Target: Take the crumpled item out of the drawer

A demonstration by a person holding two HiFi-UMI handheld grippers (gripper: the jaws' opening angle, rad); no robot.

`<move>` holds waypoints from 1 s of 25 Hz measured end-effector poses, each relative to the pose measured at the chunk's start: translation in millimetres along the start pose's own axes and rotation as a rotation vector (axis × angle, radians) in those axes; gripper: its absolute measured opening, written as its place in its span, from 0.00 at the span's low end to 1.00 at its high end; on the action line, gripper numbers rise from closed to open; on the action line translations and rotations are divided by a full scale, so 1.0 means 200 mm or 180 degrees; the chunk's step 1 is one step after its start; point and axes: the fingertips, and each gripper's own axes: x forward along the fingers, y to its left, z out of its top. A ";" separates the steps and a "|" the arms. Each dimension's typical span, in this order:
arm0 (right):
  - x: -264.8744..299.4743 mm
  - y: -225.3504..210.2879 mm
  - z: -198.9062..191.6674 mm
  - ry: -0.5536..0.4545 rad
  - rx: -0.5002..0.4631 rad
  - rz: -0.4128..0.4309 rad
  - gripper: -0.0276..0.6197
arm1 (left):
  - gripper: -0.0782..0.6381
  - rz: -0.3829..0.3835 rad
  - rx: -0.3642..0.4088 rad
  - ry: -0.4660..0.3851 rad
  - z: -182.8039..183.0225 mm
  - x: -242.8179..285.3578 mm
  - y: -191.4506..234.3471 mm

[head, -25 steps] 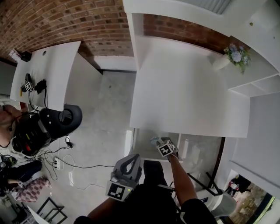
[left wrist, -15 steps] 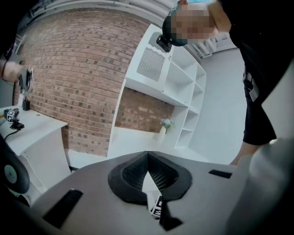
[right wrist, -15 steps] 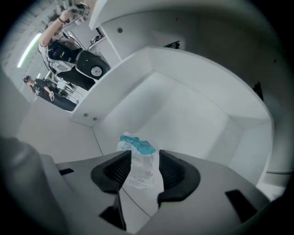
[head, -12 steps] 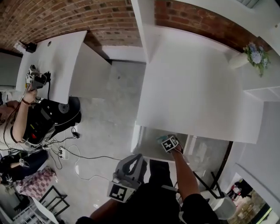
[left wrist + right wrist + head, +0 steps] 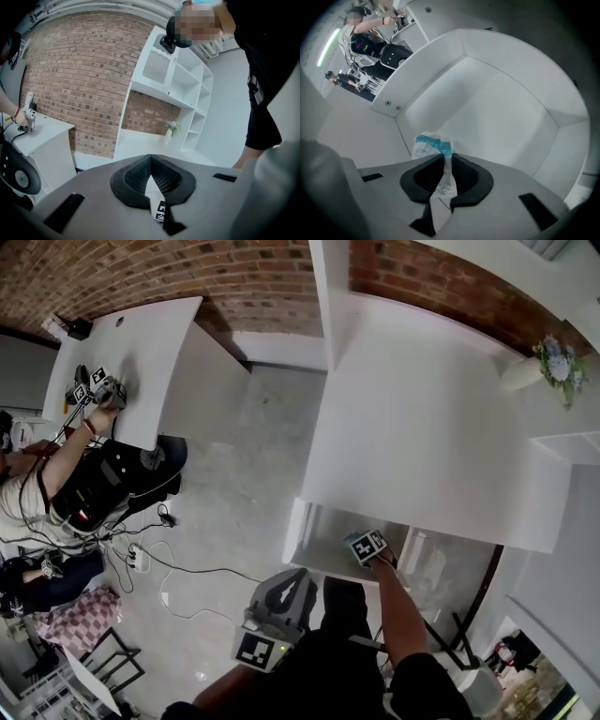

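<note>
The open white drawer (image 5: 298,538) sticks out from under the white desk. In the right gripper view its bare inner walls (image 5: 497,108) surround a crumpled white and teal wrapper (image 5: 433,145). My right gripper (image 5: 444,161) is inside the drawer and its jaws are closing, with the wrapper pinched between the pads. The head view shows that gripper (image 5: 361,542) by its marker cube over the drawer; the wrapper is hidden there. My left gripper (image 5: 286,582) hangs in front of the drawer, and its jaws (image 5: 150,159) meet with nothing between them.
The white desk top (image 5: 422,427) lies beyond the drawer, with a vase of flowers (image 5: 555,362) and shelves at the right. At the left another person (image 5: 56,465) reaches onto a second white desk (image 5: 141,352). Cables and a power strip (image 5: 139,559) lie on the floor.
My right gripper has stayed in the drawer, sliding slightly right in the head view as the view shifted. The person at the left has brought an arm up onto the other desk.
</note>
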 end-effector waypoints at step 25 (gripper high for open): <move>-1.26 0.57 0.10 -0.1767 0.0348 -0.1475 0.13 | 0.13 -0.0271 0.0268 -0.0824 0.23 -1.09 0.01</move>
